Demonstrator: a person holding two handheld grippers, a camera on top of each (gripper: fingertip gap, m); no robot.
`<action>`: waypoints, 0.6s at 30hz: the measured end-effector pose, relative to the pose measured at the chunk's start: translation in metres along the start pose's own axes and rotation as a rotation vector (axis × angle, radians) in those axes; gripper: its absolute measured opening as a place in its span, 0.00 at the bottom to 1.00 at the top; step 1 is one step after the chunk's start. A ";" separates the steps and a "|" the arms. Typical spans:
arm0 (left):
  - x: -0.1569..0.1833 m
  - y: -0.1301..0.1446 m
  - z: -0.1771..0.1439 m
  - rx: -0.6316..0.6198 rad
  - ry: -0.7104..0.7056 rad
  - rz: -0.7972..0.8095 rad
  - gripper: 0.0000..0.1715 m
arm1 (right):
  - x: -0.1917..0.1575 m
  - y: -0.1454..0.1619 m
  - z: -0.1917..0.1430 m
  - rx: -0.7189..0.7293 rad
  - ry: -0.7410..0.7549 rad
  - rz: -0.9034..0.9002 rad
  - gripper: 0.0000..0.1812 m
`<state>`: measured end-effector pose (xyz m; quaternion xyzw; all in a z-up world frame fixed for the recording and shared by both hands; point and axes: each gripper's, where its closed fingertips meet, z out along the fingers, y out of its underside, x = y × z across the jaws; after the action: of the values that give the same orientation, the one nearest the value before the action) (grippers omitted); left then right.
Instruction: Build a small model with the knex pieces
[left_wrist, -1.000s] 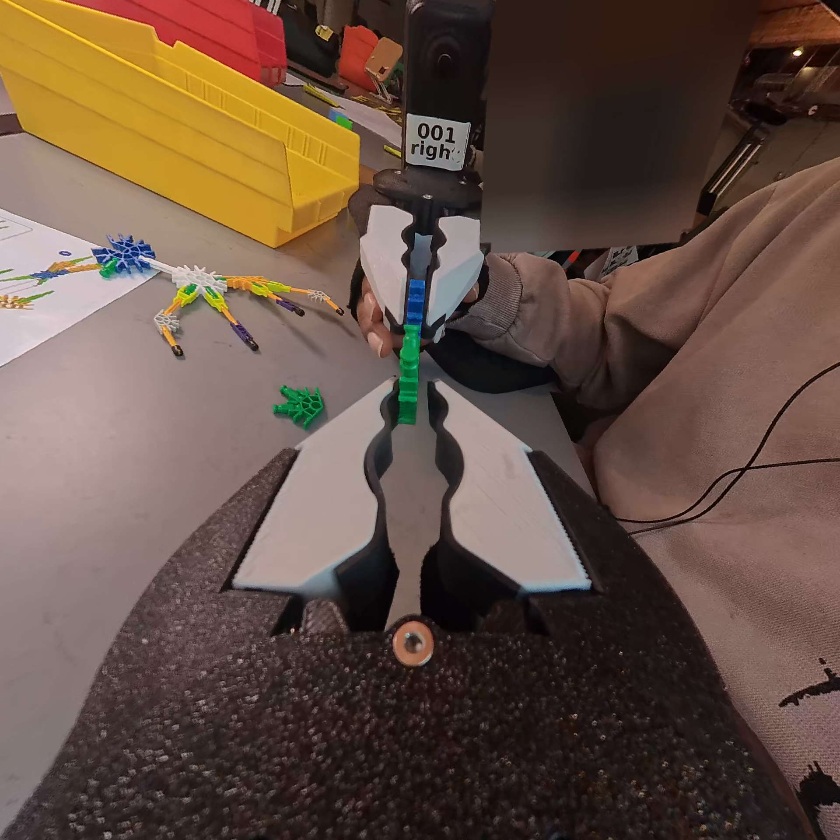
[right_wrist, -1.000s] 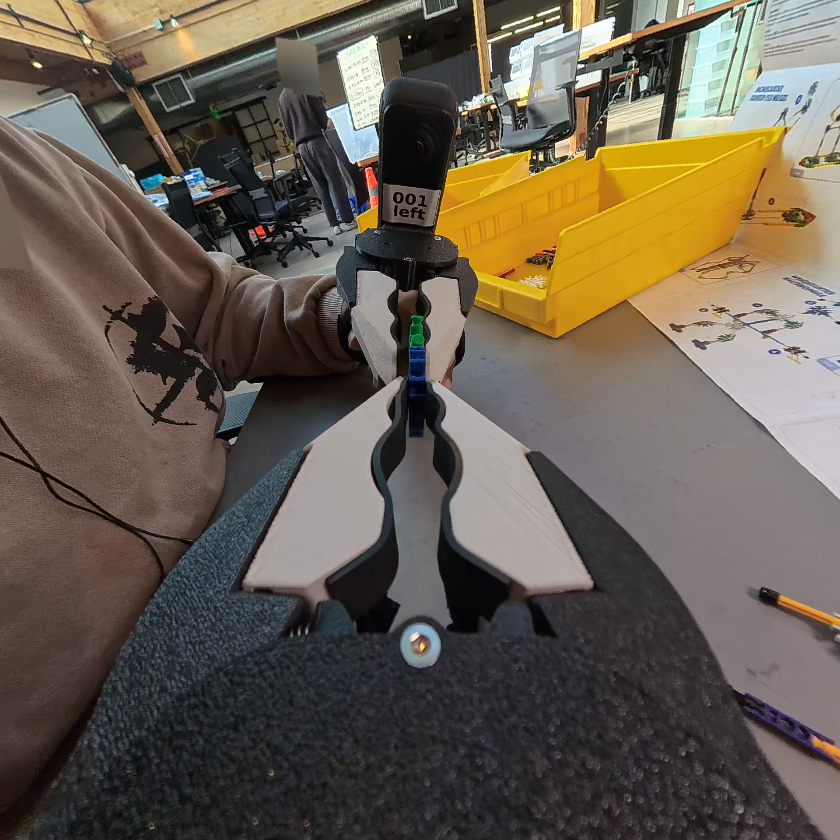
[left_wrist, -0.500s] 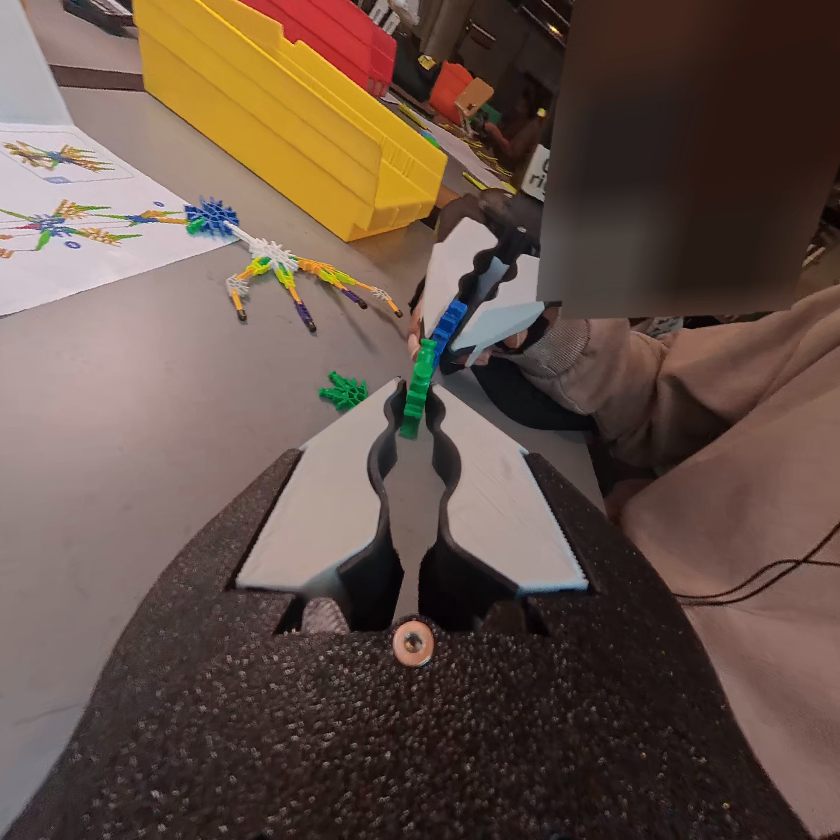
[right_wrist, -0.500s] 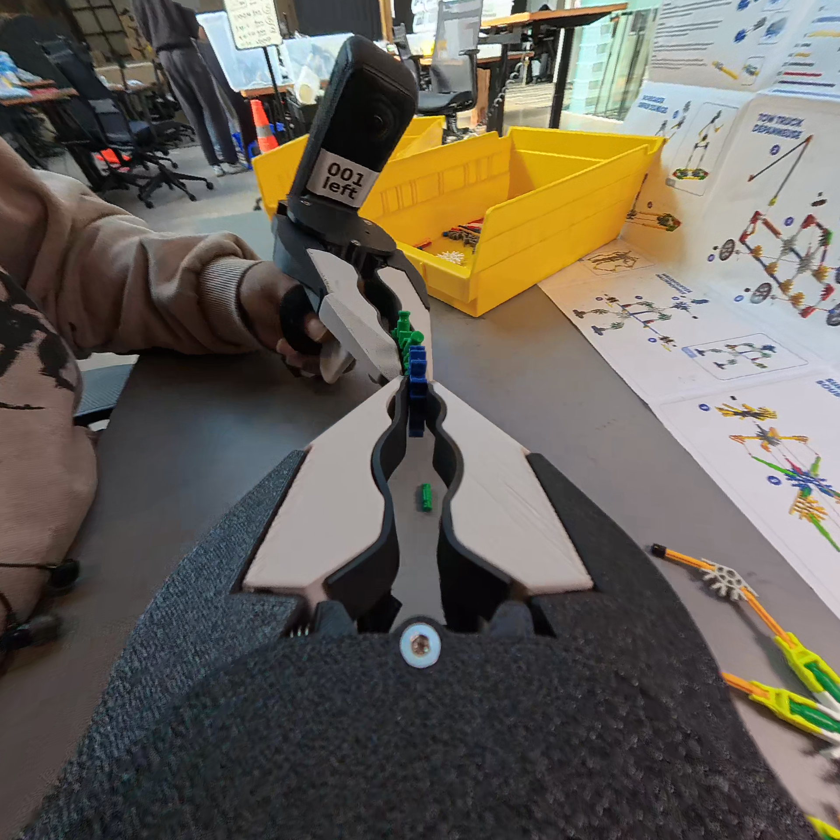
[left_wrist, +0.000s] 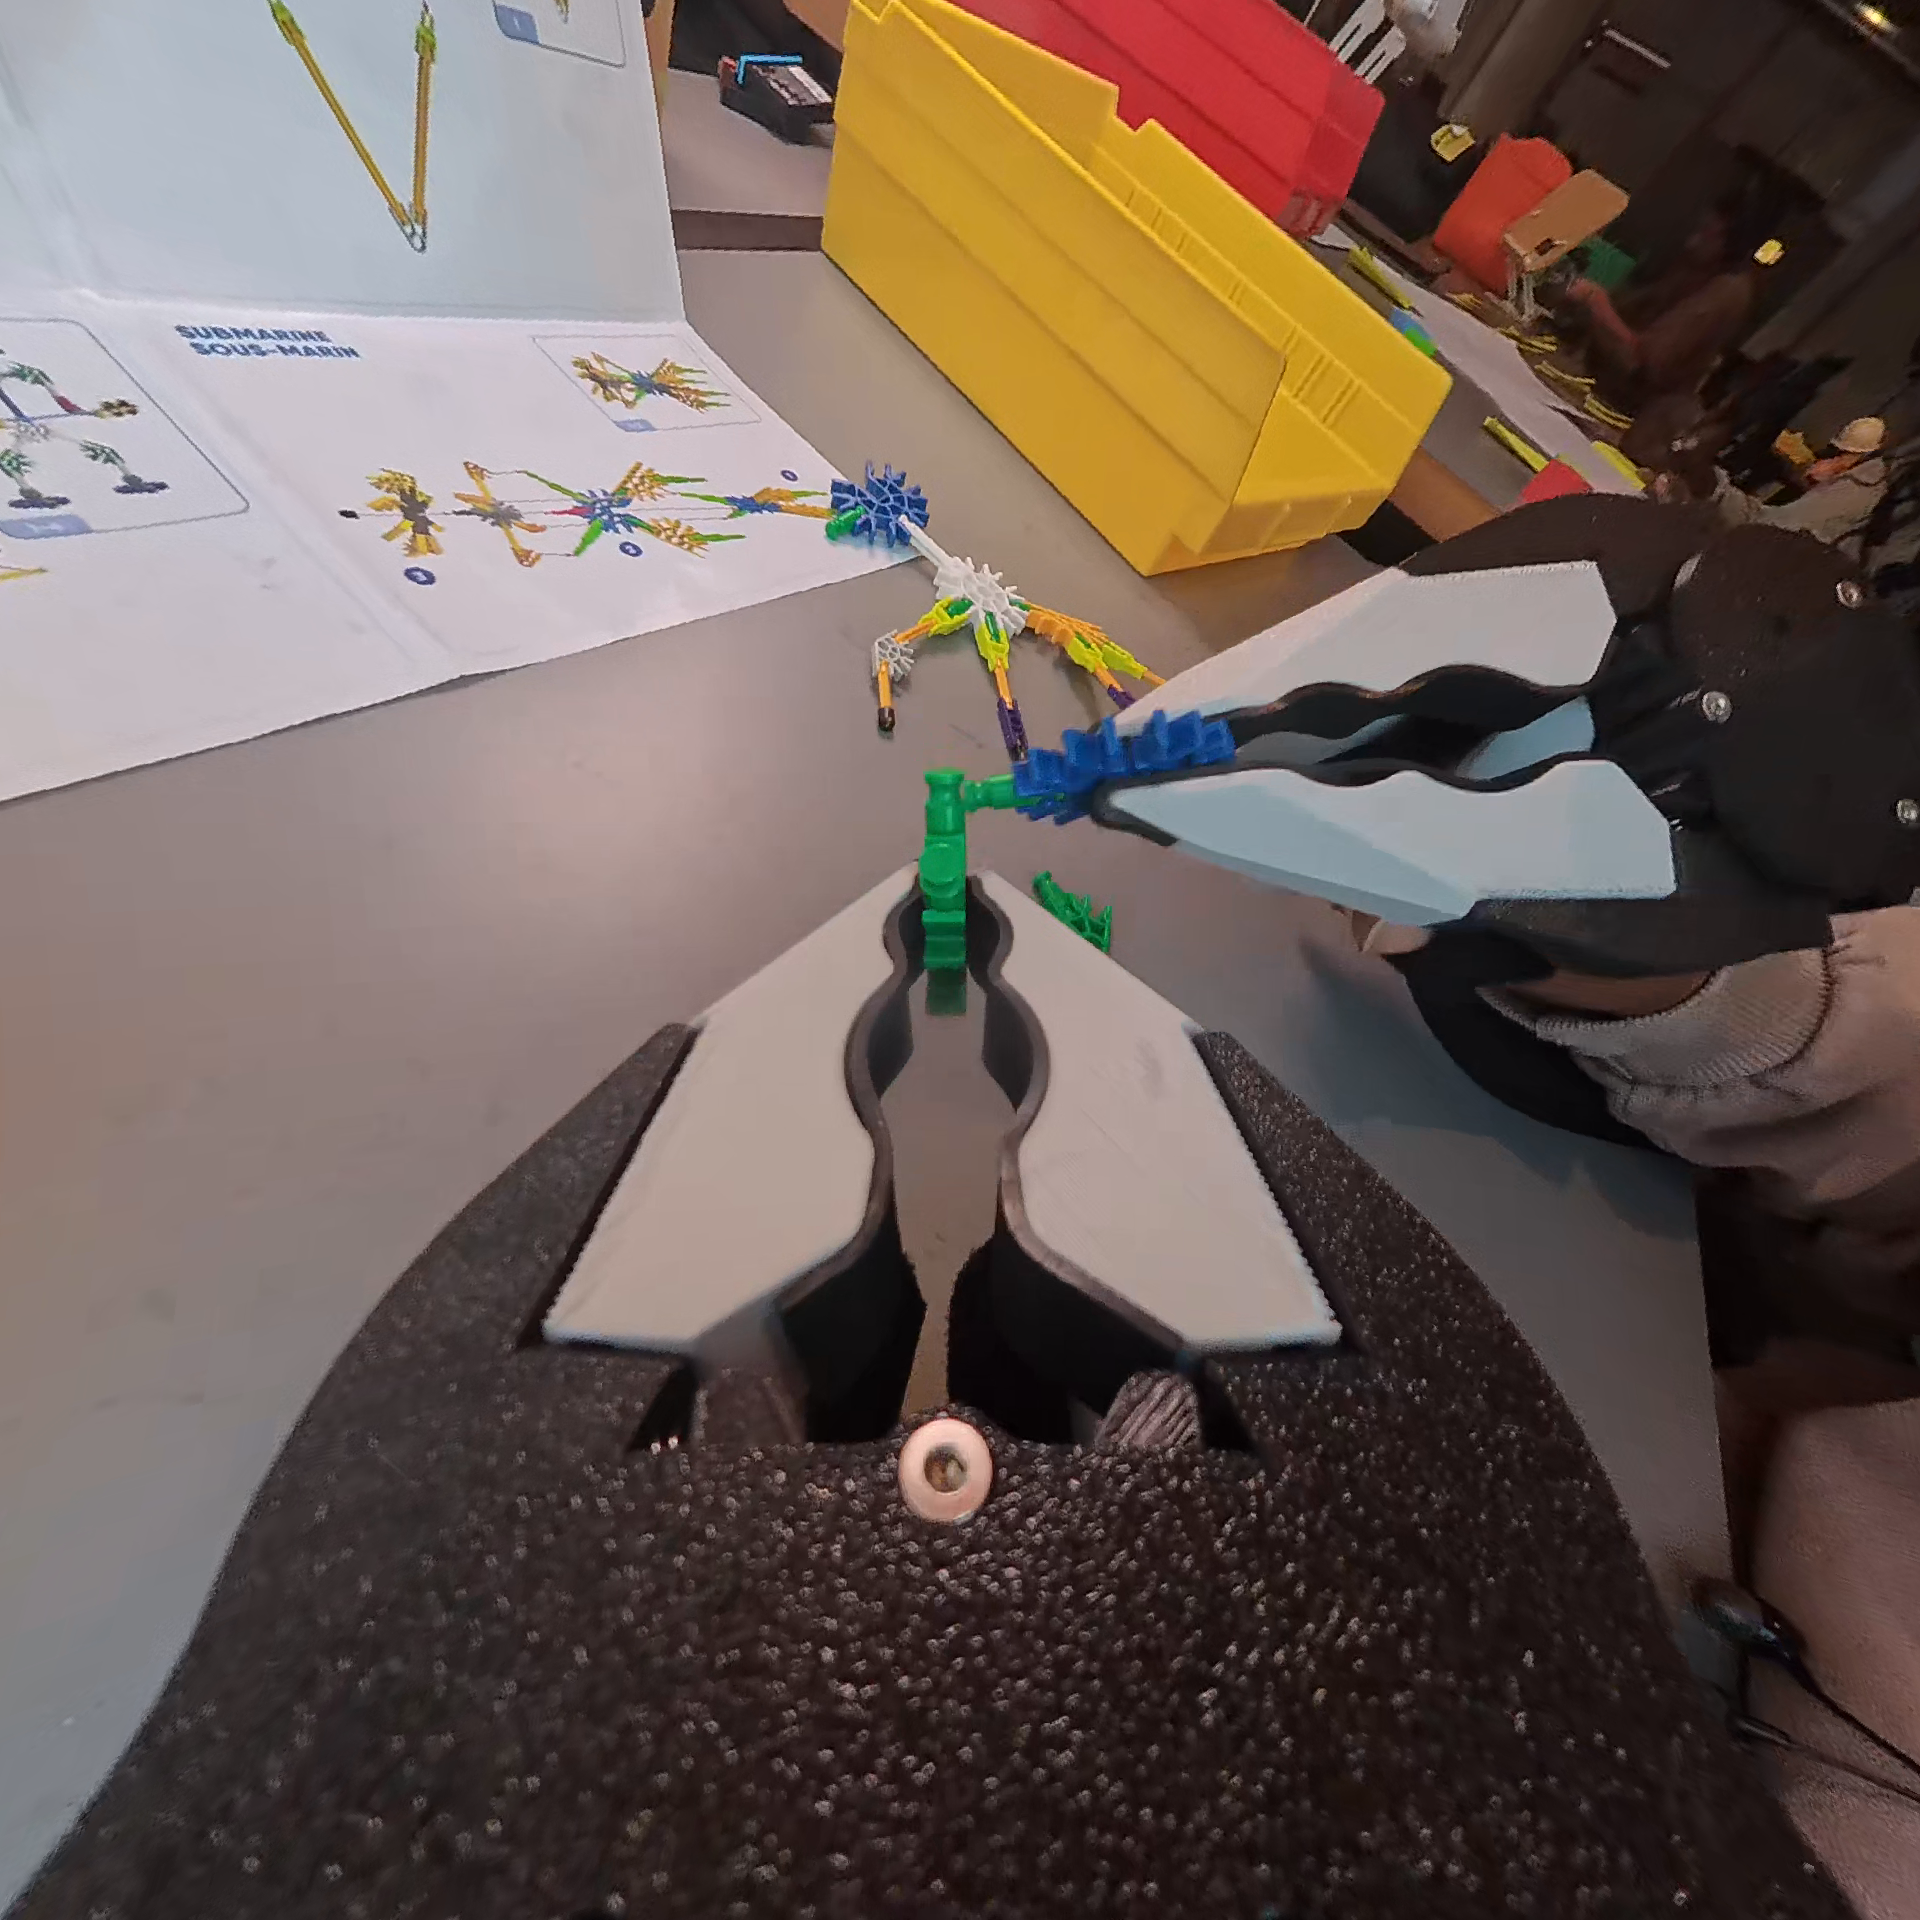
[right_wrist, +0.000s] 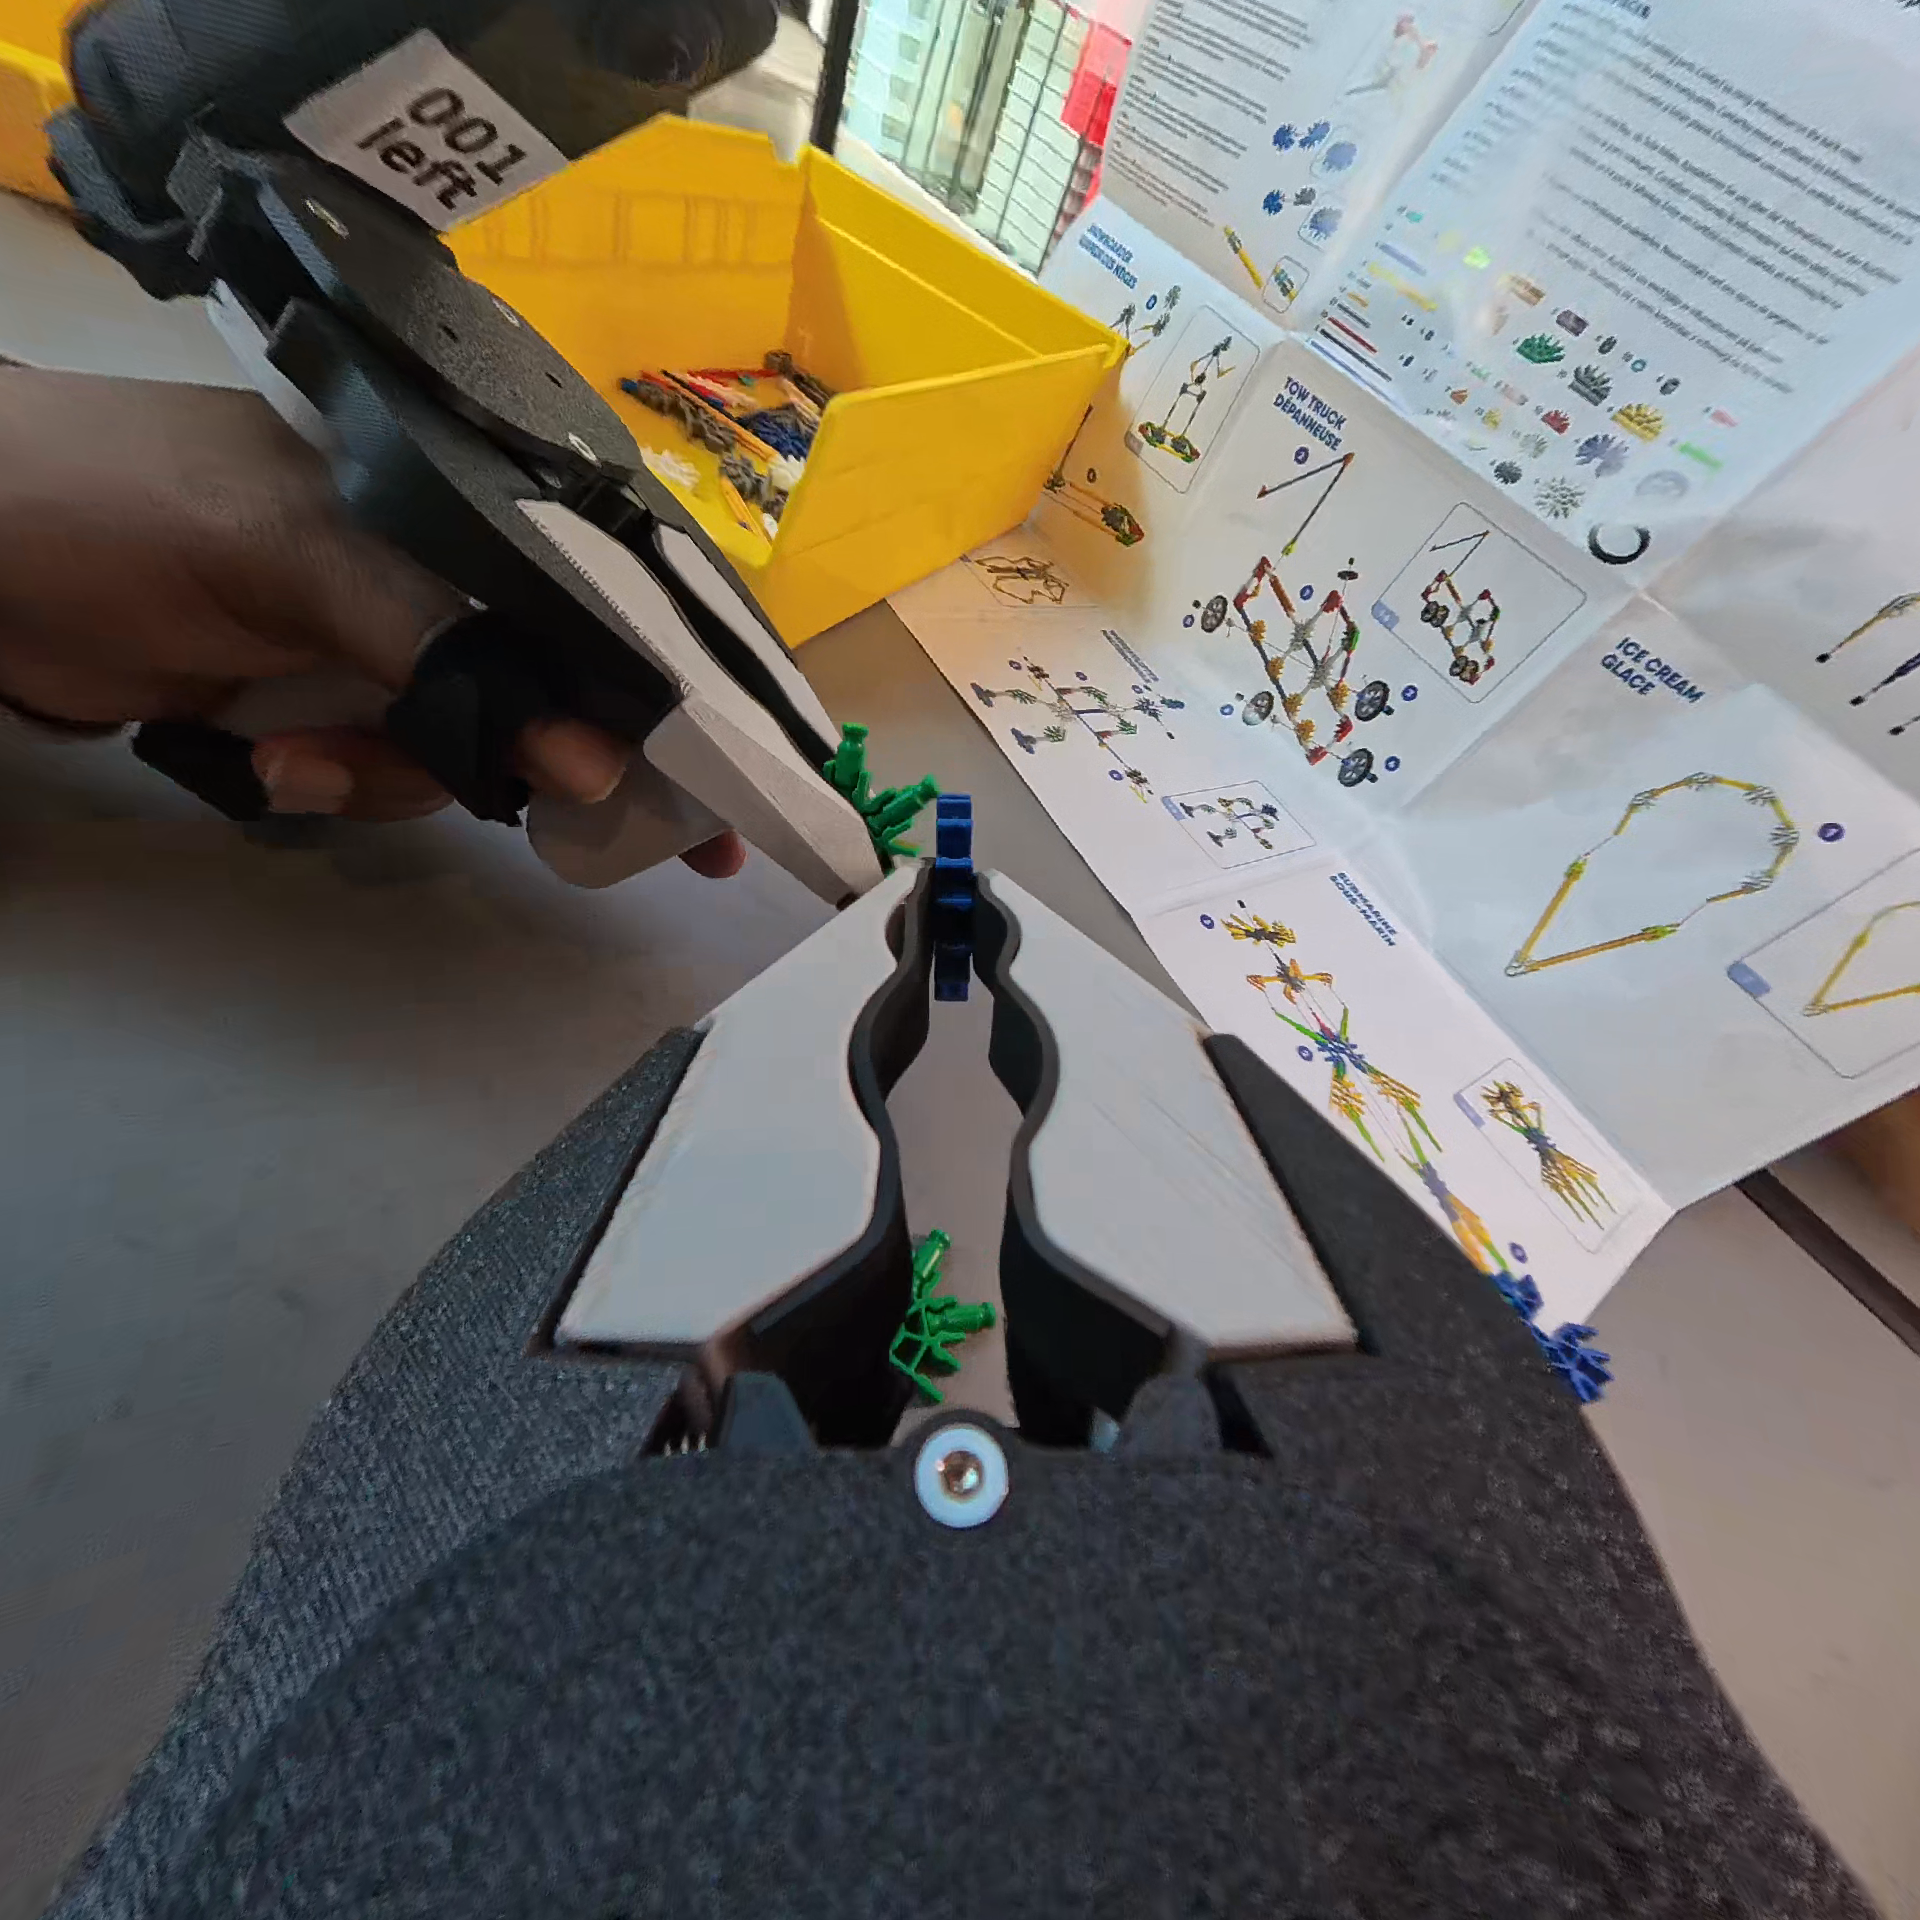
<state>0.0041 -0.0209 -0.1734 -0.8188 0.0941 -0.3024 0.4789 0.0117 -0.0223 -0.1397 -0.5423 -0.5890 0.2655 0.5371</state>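
The left gripper (left_wrist: 943, 902) is clamped on a green plastic toothed connector (left_wrist: 943, 883), long axis forward. The right gripper (right_wrist: 951, 883) pinches a blue plastic connector (right_wrist: 952, 894) beside it; a short green peg (left_wrist: 987, 795) apparently joins them at right angles.

Right claw (left_wrist: 1081, 769) swung sideways — green piece (left_wrist: 943, 883) now meets blue piece (left_wrist: 1122, 753) crosswise.

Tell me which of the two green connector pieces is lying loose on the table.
The loose green connector lies on the grey table, right of the left gripper. The other green connector is clamped in that gripper, off the table.
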 end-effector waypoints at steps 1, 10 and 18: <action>-0.001 0.007 -0.001 -0.047 0.019 0.004 0.03 | 0.000 -0.002 -0.003 0.028 -0.039 0.051 0.02; -0.002 0.059 -0.014 -0.389 0.101 0.132 0.12 | -0.017 -0.006 -0.018 0.123 -0.378 0.263 0.03; 0.039 0.004 -0.038 -0.086 0.357 0.225 0.16 | -0.030 -0.017 -0.027 0.177 -0.521 0.382 0.03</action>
<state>0.0138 -0.0676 -0.1472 -0.7562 0.2809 -0.3829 0.4502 0.0260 -0.0621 -0.1274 -0.5080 -0.5689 0.5413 0.3541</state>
